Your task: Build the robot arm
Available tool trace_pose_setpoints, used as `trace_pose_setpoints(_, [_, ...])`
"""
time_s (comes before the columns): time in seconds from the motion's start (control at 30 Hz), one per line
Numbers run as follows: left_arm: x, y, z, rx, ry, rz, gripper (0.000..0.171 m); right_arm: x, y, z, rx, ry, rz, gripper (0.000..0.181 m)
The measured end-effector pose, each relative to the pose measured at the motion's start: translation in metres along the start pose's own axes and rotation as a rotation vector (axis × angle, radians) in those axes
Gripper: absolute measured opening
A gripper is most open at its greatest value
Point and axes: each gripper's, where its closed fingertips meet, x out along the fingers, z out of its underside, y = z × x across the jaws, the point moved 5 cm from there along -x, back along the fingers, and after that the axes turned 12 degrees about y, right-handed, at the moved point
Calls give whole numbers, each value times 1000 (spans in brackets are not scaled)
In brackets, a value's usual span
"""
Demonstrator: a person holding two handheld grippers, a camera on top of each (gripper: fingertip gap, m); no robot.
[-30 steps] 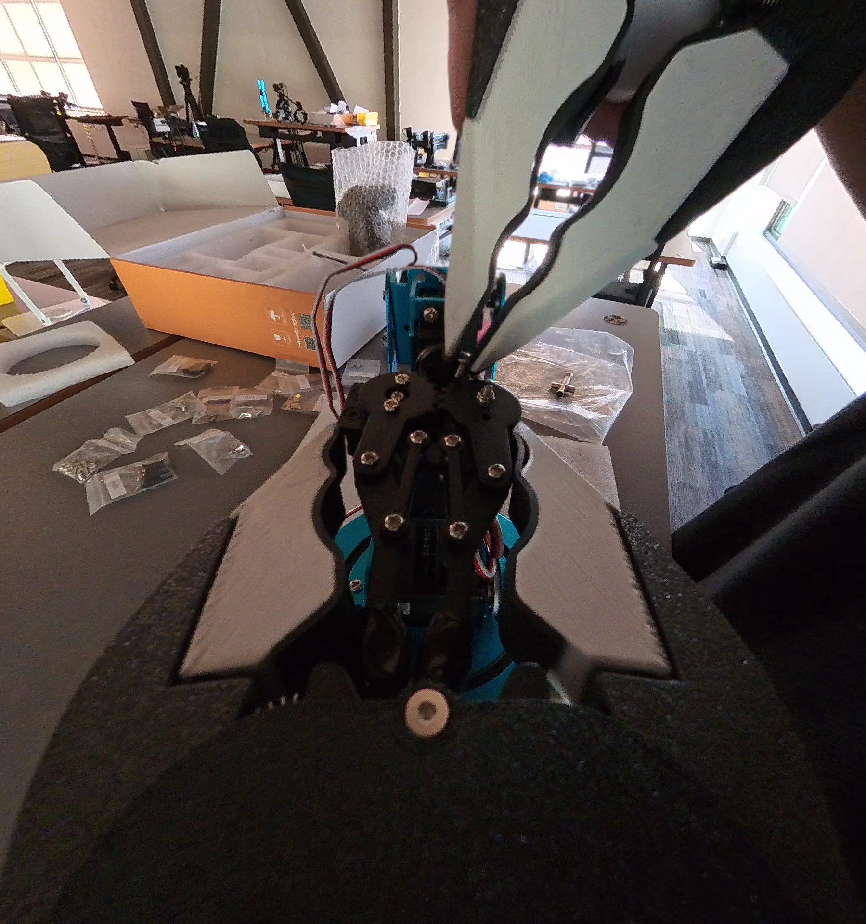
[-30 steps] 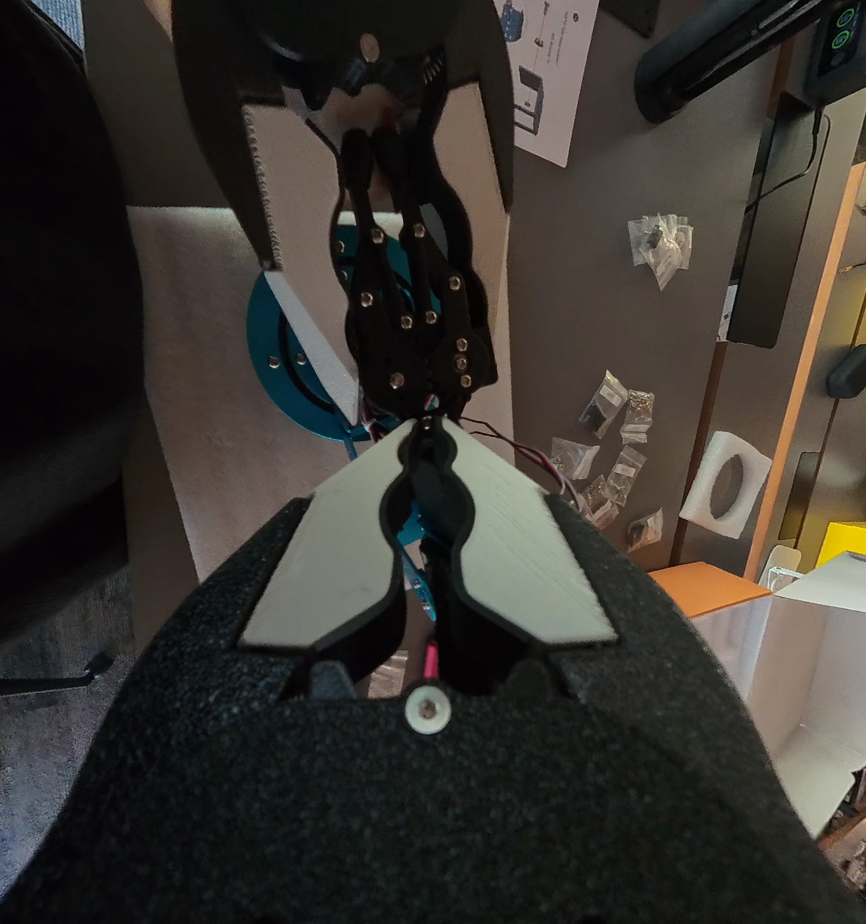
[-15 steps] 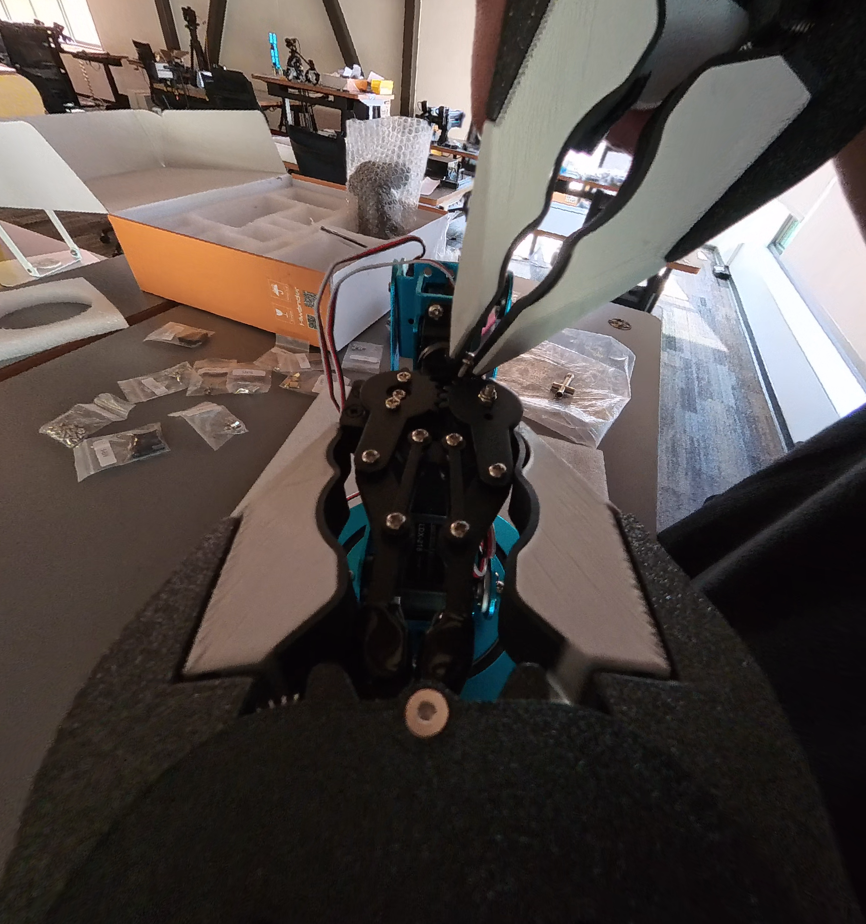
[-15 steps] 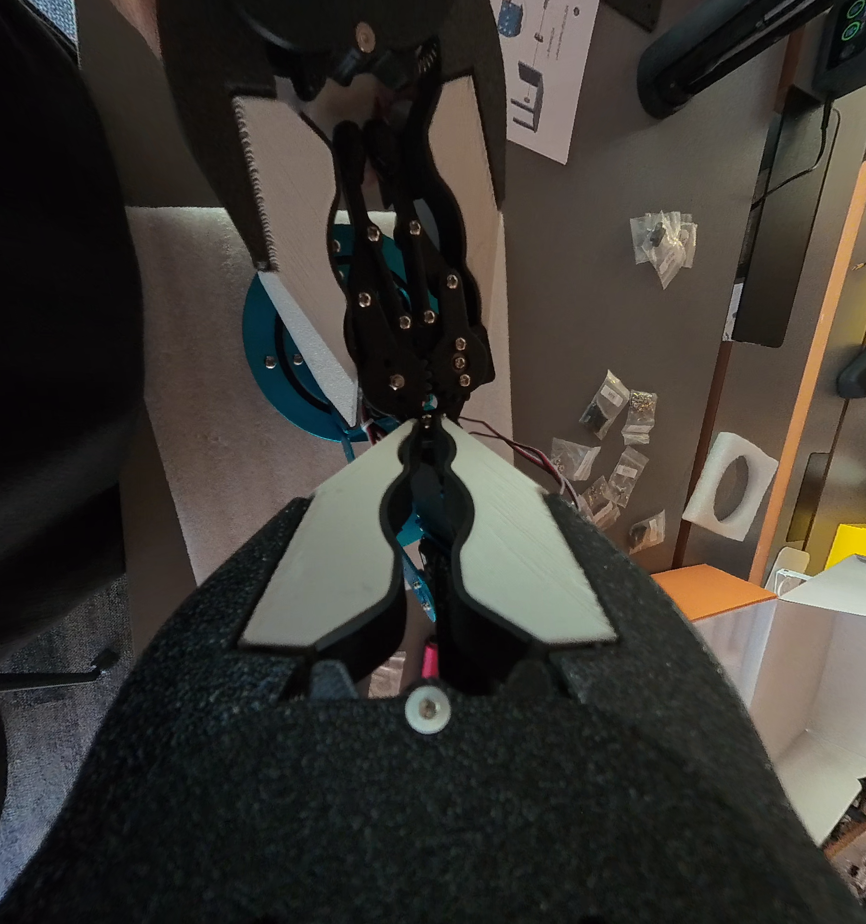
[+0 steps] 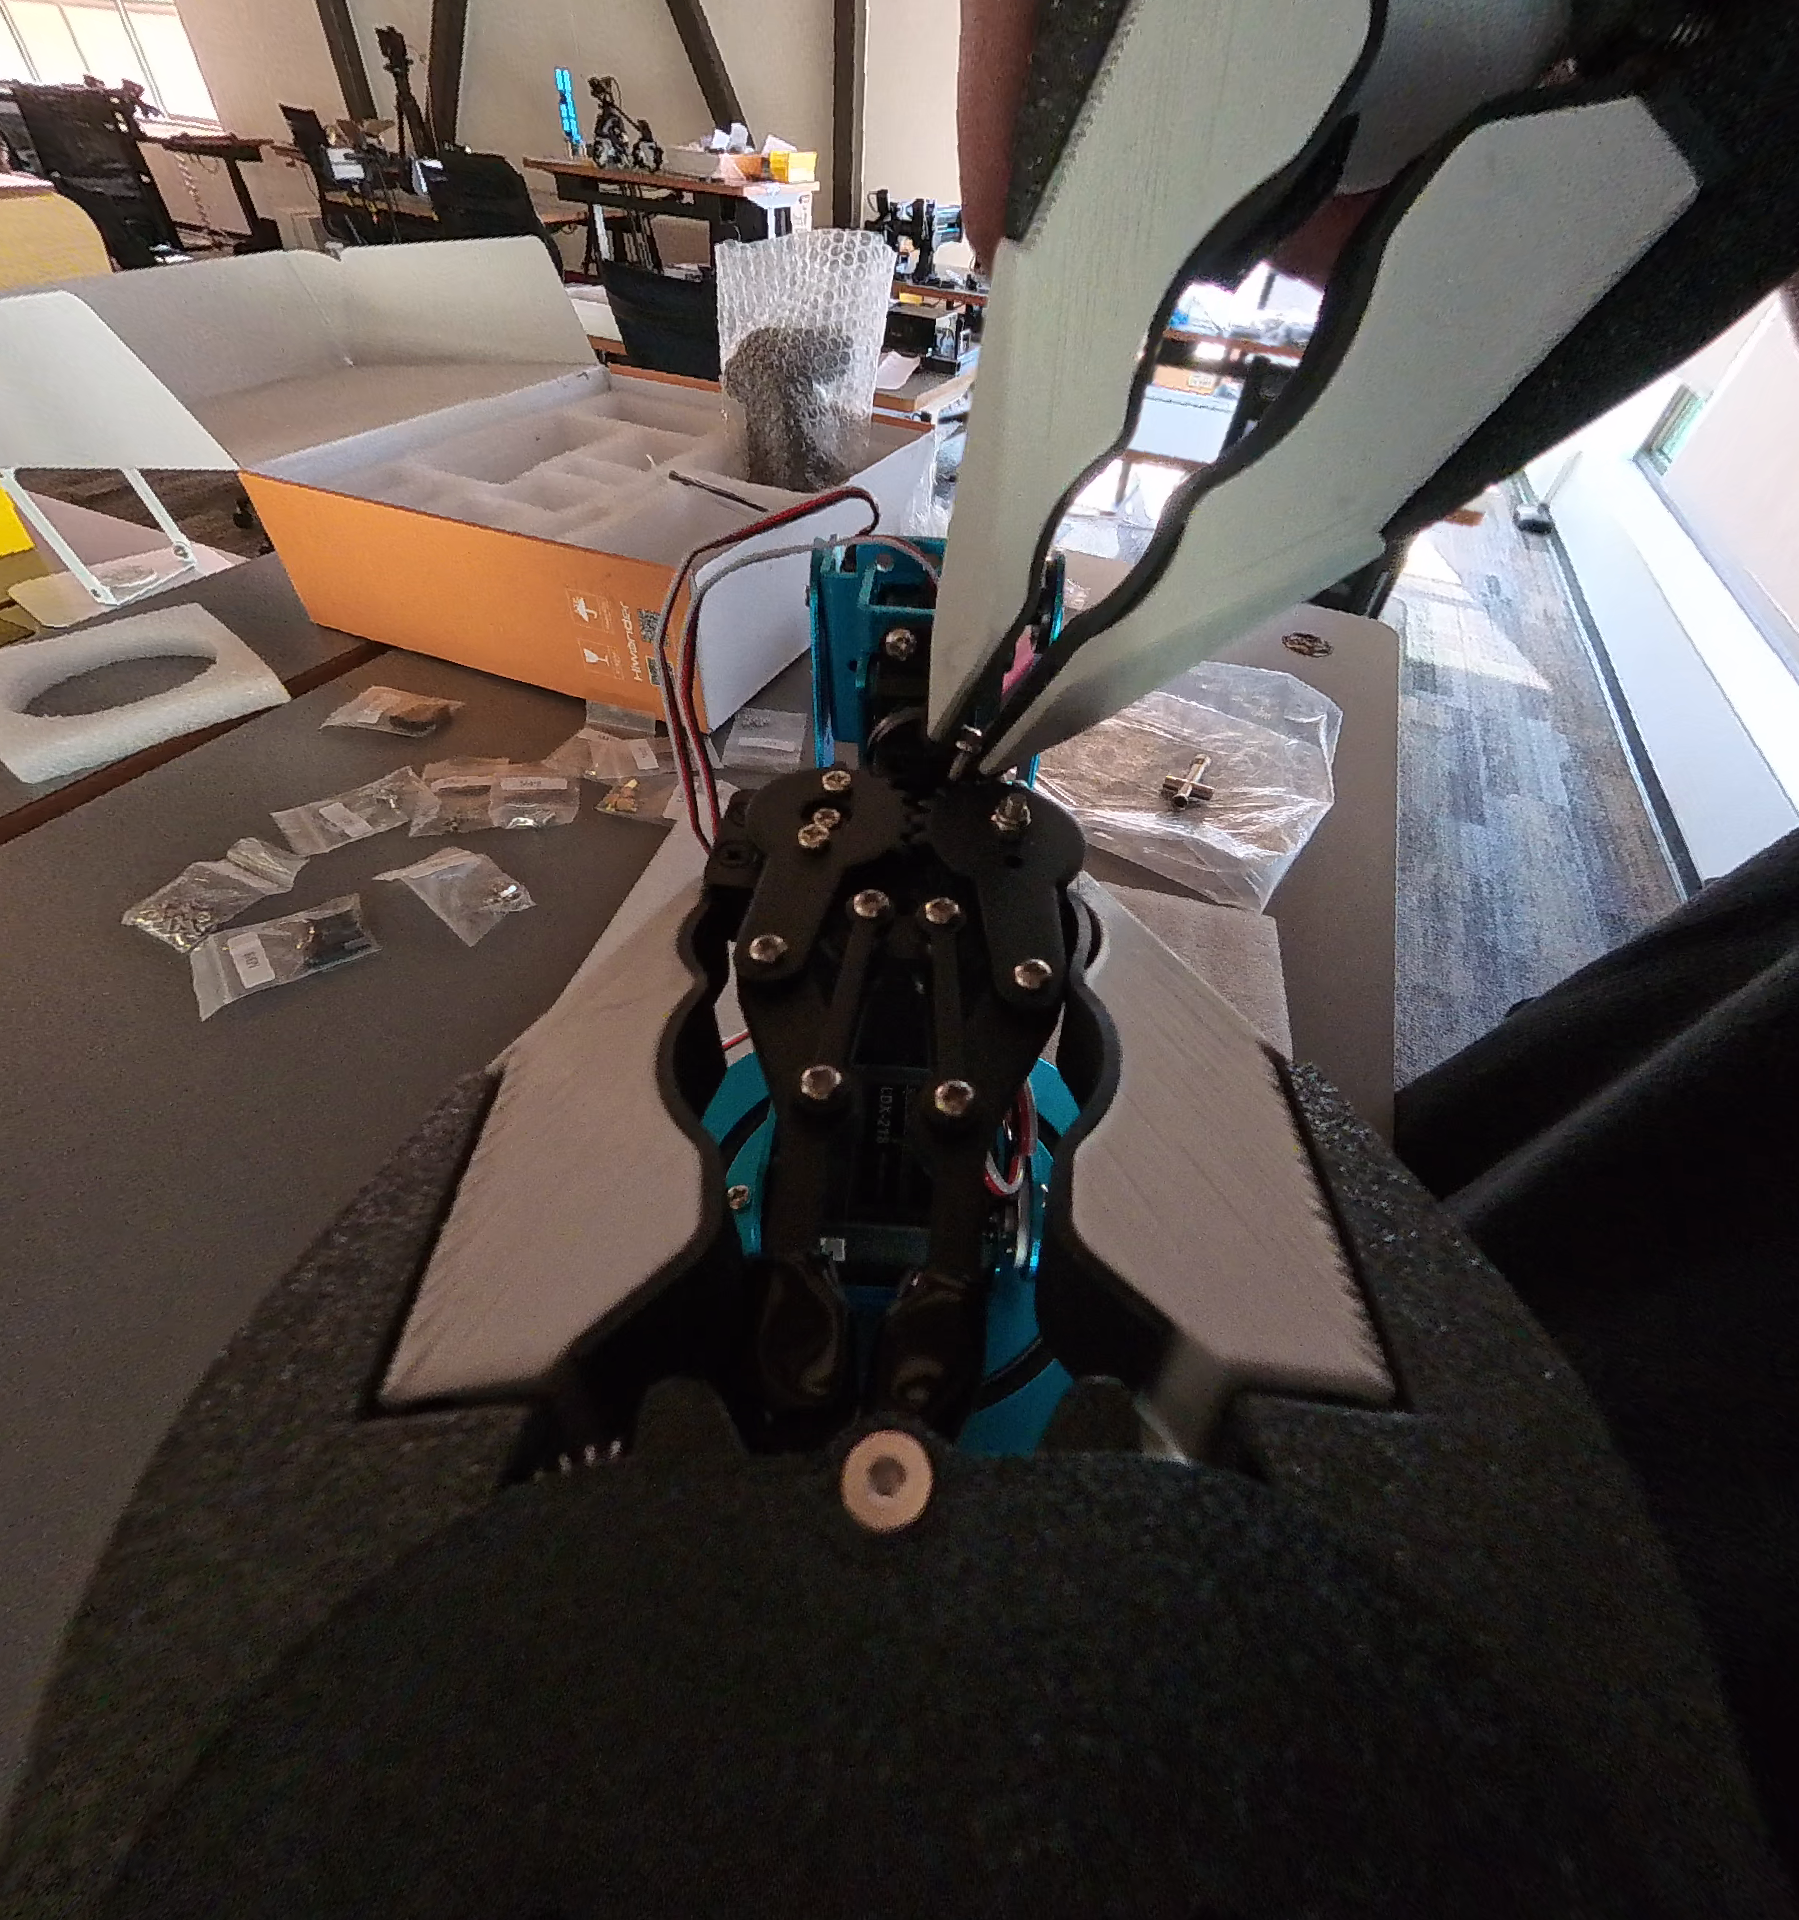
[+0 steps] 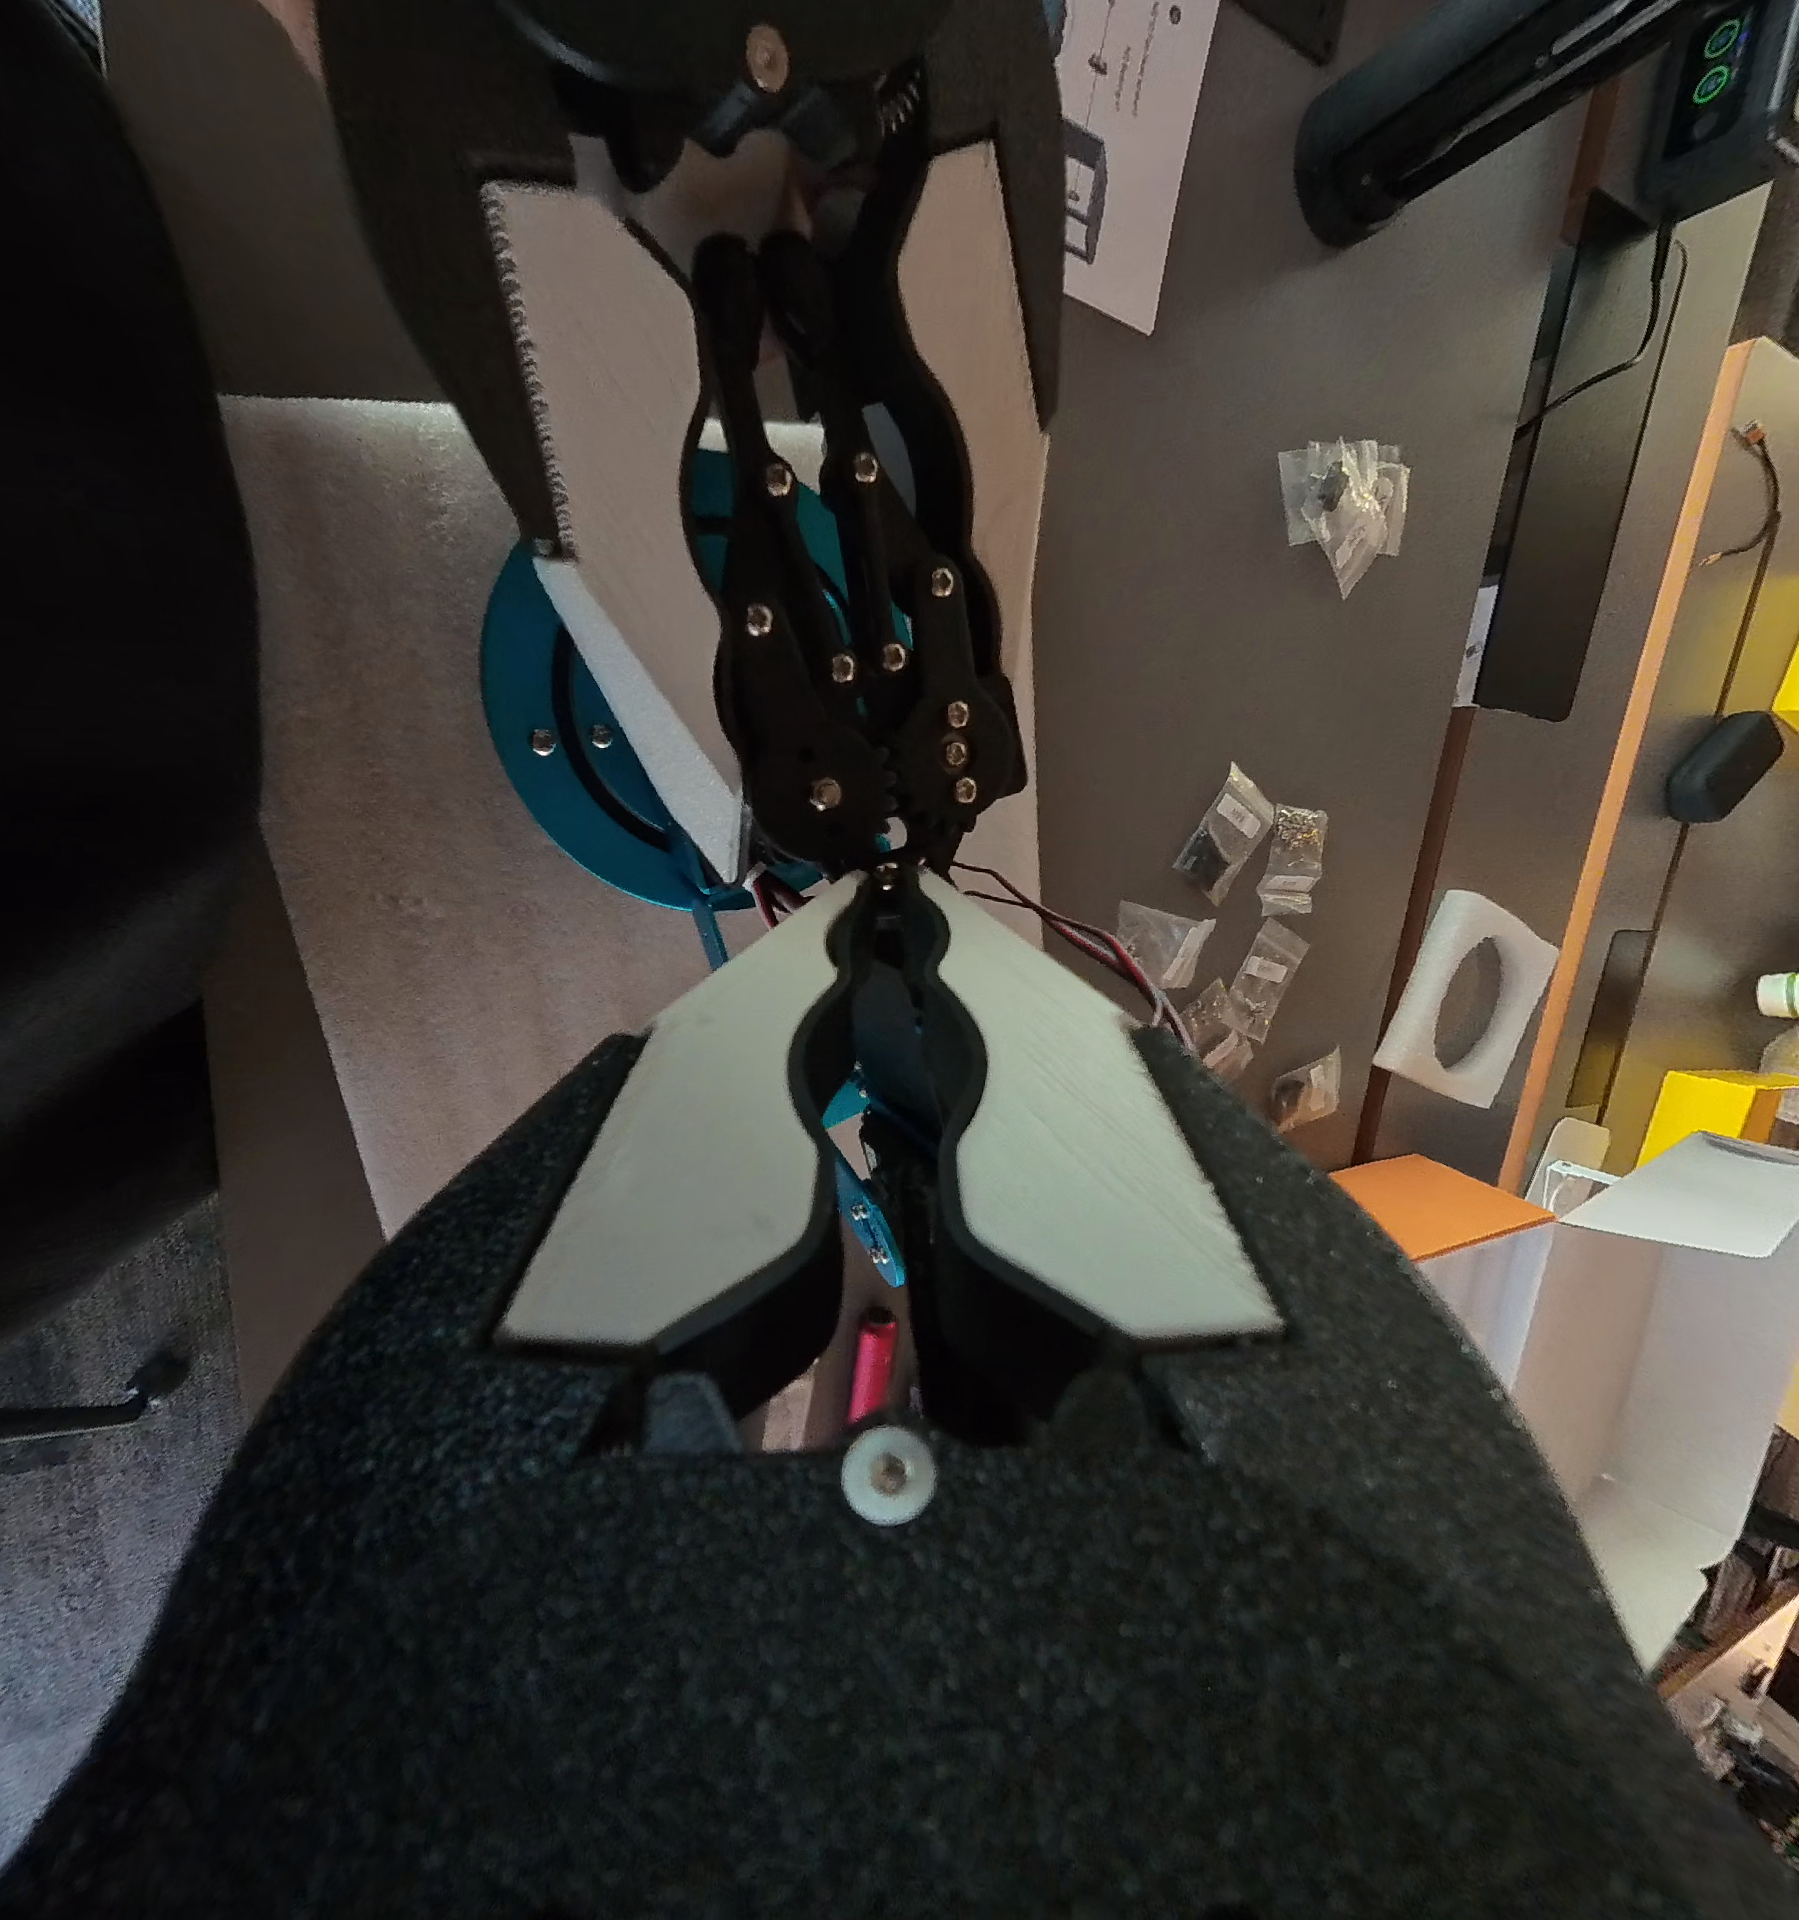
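Note:
A small blue robot arm with a black claw [image 5: 895, 997] stands on a blue round base [image 6: 521, 707]. My left gripper [image 5: 890, 904] is shut on the black claw, one finger on each side. My right gripper [image 6: 884, 881] comes down from above and is shut on a small silver screw [image 6: 887, 871]. It holds the screw at the toothed joint on top of the claw. The right gripper [image 5: 968, 756] and the screw [image 5: 966, 740] also show in the left wrist view. Red, black and white wires [image 5: 687, 665] loop off the arm.
An open orange box [image 5: 459, 582] with white foam trays stands behind, with a bubble-wrapped part [image 5: 801, 343]. Several small parts bags [image 5: 282, 935] lie on the grey table, beside a white foam ring [image 5: 116, 686]. A clear bag with a cross wrench [image 5: 1196, 800] lies right. A person's dark clothing fills the right. The grippers are tip to tip, or close to it.
Both grippers keep their hold. The left wrist view has shifted slightly, so the box and bags sit a little differently. The screw stays at the claw's toothed joint.

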Motion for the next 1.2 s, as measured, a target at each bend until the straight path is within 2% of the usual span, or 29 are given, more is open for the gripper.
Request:
trace_pose_setpoints(1.13, [0,2,-2,3,-31,15,64,-5,-3,2,1,52,-11,5])
trace_pose_setpoints(1.2, [0,1,-2,1,-30,14,64,-5,-4,2,9,49,-22,9])
